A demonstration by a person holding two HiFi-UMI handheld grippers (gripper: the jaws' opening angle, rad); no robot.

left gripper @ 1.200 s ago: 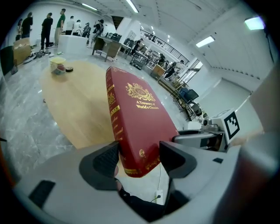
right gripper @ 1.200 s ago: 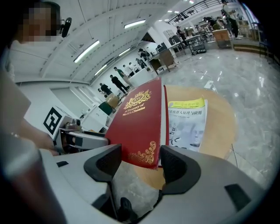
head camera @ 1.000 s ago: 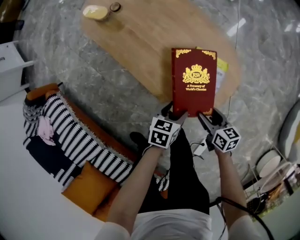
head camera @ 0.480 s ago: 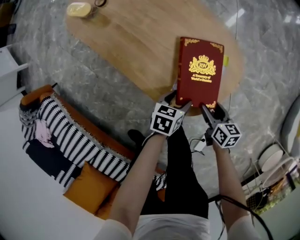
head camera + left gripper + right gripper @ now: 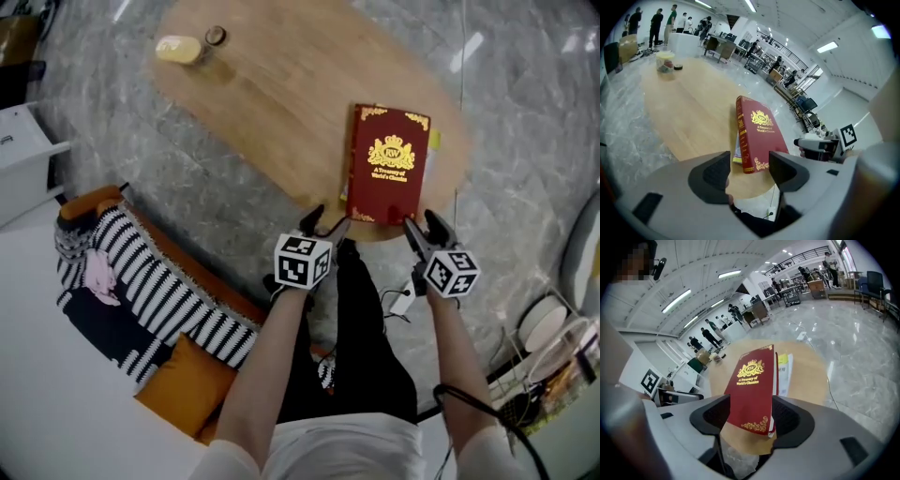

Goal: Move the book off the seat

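Book (image 5: 387,165) now lies flat at the near right edge of the table (image 5: 272,94), set down a moment ago. Left gripper (image 5: 323,223) has backed off, jaws apart and just narrowing, nothing between. Right gripper (image 5: 423,225) spread, straddling the near corner. Placement looks done.

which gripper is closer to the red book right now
Right. The right gripper has a near corner of the red book between its open jaws. The left gripper is apart from it, beside the spine-side corner, its jaws just closing slightly with nothing between them.

Bright ceiling strip lights (image 5: 677,300); glare on marble floor (image 5: 469,52); fisheye warp, dark corners.
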